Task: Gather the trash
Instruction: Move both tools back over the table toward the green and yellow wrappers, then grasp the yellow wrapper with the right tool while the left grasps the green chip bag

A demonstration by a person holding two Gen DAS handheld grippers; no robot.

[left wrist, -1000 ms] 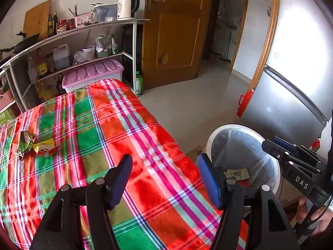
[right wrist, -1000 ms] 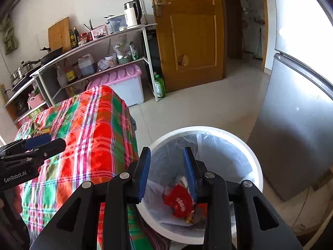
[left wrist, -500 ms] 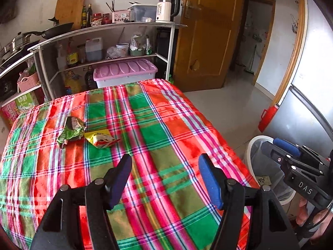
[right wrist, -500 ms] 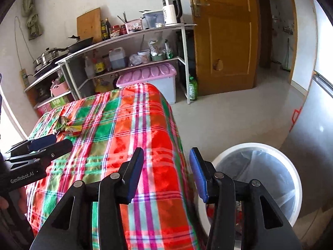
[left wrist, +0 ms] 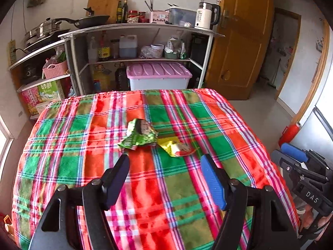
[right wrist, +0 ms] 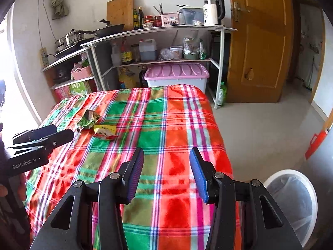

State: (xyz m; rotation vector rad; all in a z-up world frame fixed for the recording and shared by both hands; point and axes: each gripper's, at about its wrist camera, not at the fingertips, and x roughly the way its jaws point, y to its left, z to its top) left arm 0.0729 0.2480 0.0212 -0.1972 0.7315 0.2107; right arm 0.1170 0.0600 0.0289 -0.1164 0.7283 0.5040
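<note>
A crumpled green wrapper [left wrist: 139, 135] and a yellow wrapper [left wrist: 175, 146] lie side by side on the plaid tablecloth [left wrist: 187, 187]. My left gripper [left wrist: 165, 162] is open and empty, just short of them. In the right wrist view the green wrapper [right wrist: 88, 118] and yellow wrapper [right wrist: 104, 131] lie far left. My right gripper [right wrist: 166, 156] is open and empty over the table's right part. The white trash bin [right wrist: 295, 204] with a clear liner stands on the floor at the right.
A metal shelf rack [left wrist: 143, 48] with bottles, pans and a kettle stands behind the table, with a pink-lidded box [left wrist: 159, 76] under it. A wooden door [left wrist: 245, 41] and a grey fridge [left wrist: 324, 125] are at the right.
Both grippers have swung left from the trash bin to face the table. The wrappers now lie right in front of the left gripper. The right gripper's jaws have opened wider.
</note>
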